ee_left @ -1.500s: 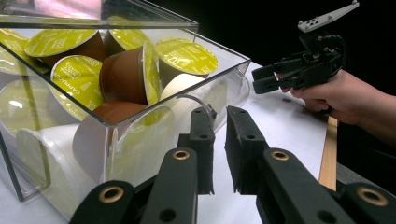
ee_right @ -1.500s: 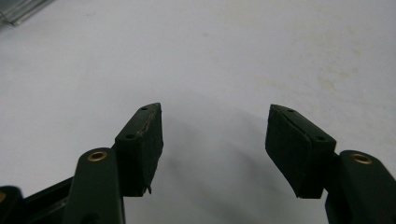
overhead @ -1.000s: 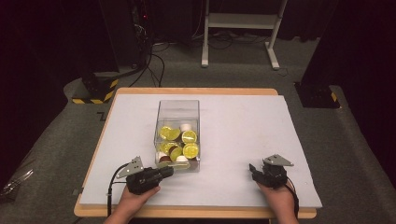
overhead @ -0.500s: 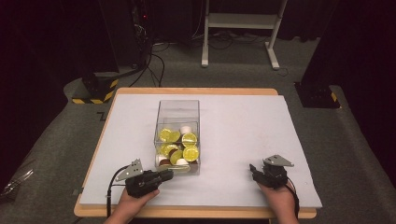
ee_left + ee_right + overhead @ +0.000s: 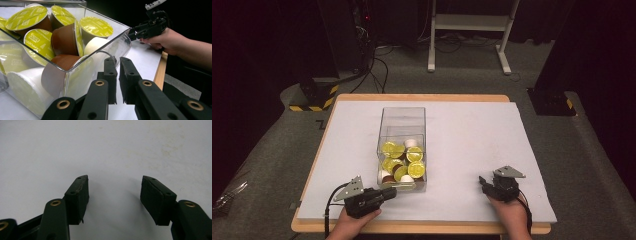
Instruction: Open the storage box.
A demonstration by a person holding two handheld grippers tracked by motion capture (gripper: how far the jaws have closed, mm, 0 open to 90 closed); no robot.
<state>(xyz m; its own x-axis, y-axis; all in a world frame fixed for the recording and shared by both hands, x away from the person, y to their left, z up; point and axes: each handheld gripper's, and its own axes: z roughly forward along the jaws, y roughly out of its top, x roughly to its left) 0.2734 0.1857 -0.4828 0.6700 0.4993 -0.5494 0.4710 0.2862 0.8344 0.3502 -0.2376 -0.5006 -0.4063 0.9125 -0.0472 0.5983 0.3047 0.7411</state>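
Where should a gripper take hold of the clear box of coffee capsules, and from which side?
Grip the clear box by its thin upright near wall, coming from the person's side, one jaw inside the open top, one outside. The wall is probably too smooth and wide elsewhere; the left gripper sits there, shut.

A clear plastic box, long and open-topped, stands upright on the white-covered worktop, left of the middle, its short end near the front edge. Coffee capsules fill its nearer half in a loose heap: brown and white cups with yellow-green foil lids, some lids up, others tipped sideways.
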